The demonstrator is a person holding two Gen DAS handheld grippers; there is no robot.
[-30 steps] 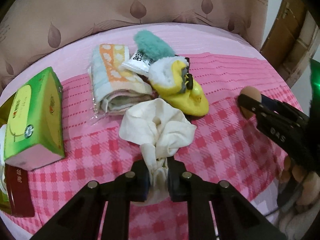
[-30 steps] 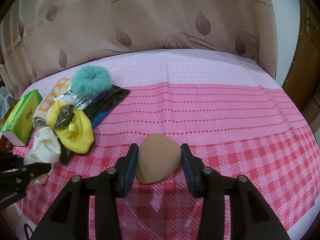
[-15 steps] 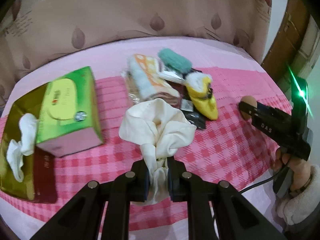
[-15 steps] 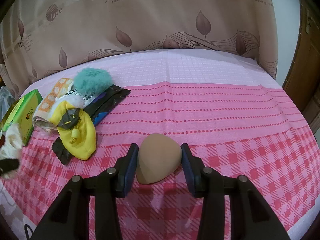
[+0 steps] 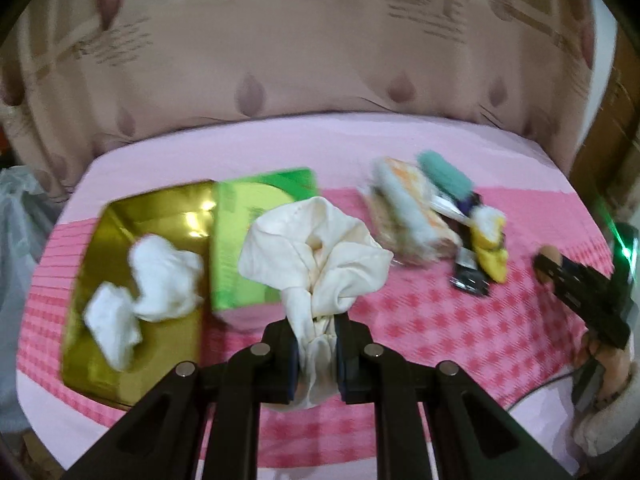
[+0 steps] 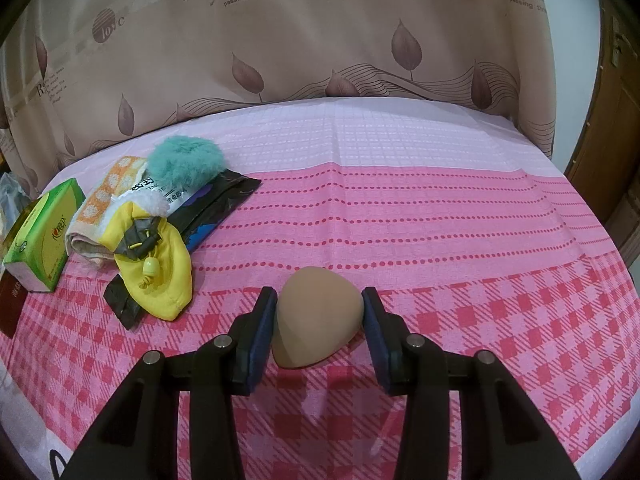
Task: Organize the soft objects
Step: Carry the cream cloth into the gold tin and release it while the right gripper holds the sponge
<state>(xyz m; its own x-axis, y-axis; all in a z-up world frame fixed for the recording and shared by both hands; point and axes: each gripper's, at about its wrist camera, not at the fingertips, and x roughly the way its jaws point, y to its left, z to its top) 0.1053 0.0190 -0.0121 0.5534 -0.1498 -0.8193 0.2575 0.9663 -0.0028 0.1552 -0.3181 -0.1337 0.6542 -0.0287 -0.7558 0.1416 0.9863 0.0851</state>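
My left gripper [image 5: 317, 354] is shut on a bunched cream cloth [image 5: 316, 252], held above the pink checked cover in front of a green tissue box [image 5: 256, 236]. A gold box [image 5: 140, 272] to the left of it holds crumpled white cloths [image 5: 160, 280]. My right gripper [image 6: 320, 316] is shut on a tan egg-shaped sponge [image 6: 316, 316] just over the cover; the same right gripper [image 5: 540, 268] shows at the right edge of the left wrist view. A folded towel [image 6: 104, 196], a teal fluffy piece [image 6: 184, 160] and a yellow pouch [image 6: 156, 264] lie in a pile on the left.
A black packet [image 6: 208, 216] lies under the pile. A brown leaf-print curtain [image 6: 320, 40] hangs behind the bed. The pink cover [image 6: 440, 208] stretches flat to the right. A hand [image 5: 608, 376] holds the right gripper; a wooden door [image 6: 620, 140] stands far right.
My left gripper has carried the cream cloth up and to the left, from beside the pile to in front of the green box; the gold box has come into view. The right gripper has stayed still.
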